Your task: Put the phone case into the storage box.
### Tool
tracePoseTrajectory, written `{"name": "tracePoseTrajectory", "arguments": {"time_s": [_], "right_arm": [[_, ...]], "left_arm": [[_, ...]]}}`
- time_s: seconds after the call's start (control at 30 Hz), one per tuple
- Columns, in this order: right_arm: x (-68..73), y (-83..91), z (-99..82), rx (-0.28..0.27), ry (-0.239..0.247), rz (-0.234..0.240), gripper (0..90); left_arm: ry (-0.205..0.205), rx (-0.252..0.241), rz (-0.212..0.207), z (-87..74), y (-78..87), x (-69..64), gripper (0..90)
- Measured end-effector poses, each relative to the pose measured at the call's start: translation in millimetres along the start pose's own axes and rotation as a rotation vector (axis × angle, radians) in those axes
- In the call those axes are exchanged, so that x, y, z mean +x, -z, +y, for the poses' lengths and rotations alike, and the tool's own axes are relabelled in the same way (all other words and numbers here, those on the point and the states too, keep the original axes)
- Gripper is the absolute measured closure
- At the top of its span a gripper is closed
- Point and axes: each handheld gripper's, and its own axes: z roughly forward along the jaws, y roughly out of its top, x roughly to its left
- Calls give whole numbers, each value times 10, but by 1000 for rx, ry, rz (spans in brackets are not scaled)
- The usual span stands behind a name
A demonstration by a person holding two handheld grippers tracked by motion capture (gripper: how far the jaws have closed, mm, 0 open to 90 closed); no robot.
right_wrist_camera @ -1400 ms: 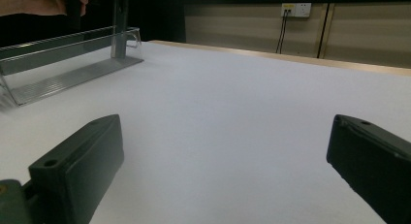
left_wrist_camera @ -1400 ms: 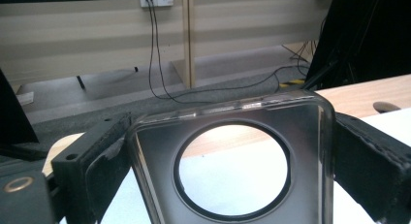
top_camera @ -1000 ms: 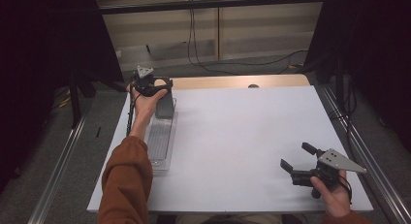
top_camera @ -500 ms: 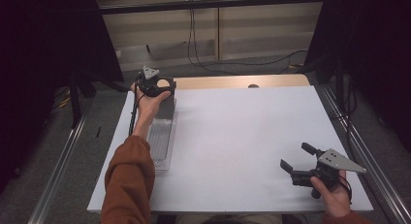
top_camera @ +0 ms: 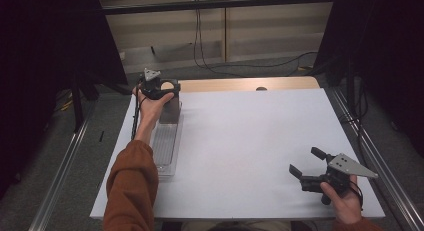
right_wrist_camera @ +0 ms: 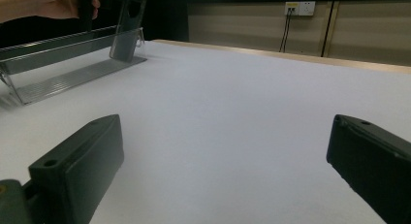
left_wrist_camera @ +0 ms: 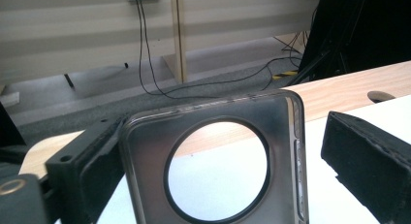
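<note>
— What carries everything here?
— A white rectangular tabletop [top_camera: 250,141] with a light wooden strip [top_camera: 250,84] along its far edge.
— And what lies on it?
— A long clear ribbed plastic tray [top_camera: 166,146] near the left edge, running front to back, with a smoky translucent phone case [left_wrist_camera: 213,161] standing upright at its far end.

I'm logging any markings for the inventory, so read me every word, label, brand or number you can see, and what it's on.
There is no readable text.
The smoky translucent phone case with the round camera cutout between the left gripper's jaws bears no print.
The clear ridged plastic stand, the white table top and the right gripper carry no lettering.
The white wall sockets are too small to read.
</note>
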Motion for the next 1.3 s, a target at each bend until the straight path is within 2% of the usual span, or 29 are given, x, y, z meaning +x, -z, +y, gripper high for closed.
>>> {"name": "tracePoseTrajectory", "arguments": {"time_s": [0.13,0.17,0.37,0.57,0.63,0.73,0.83,0.87,0.97,1.17,1.3], "right_arm": [[0,-1,0,-1,1,1,0],[1,-2,-1,-3,1,0,0],[3,-3,-1,-1,0,1,0],[2,-1,-2,1,2,6,0],[3,-4,-3,4,0,4,0],[1,-4,-3,2,0,2,0],[2,-4,-4,4,1,4,0],[2,-4,-4,4,0,4,0],[2,-4,-4,4,1,5,0],[5,-12,-5,-2,-7,1,0],[5,-14,-7,-1,-5,5,0]], "left_arm": [[7,6,-5,0,12,26,41],[6,15,6,1,15,24,41],[10,3,0,5,11,36,39],[18,22,17,-19,-19,23,42],[10,21,5,-23,-30,8,53],[3,-7,-12,-4,-28,2,57],[13,-14,-17,6,-18,6,61],[14,-30,-47,2,-27,17,65],[0,-3,-24,-7,-24,26,68],[25,11,-3,-22,0,78,51],[19,10,-11,-7,30,97,45]]}}
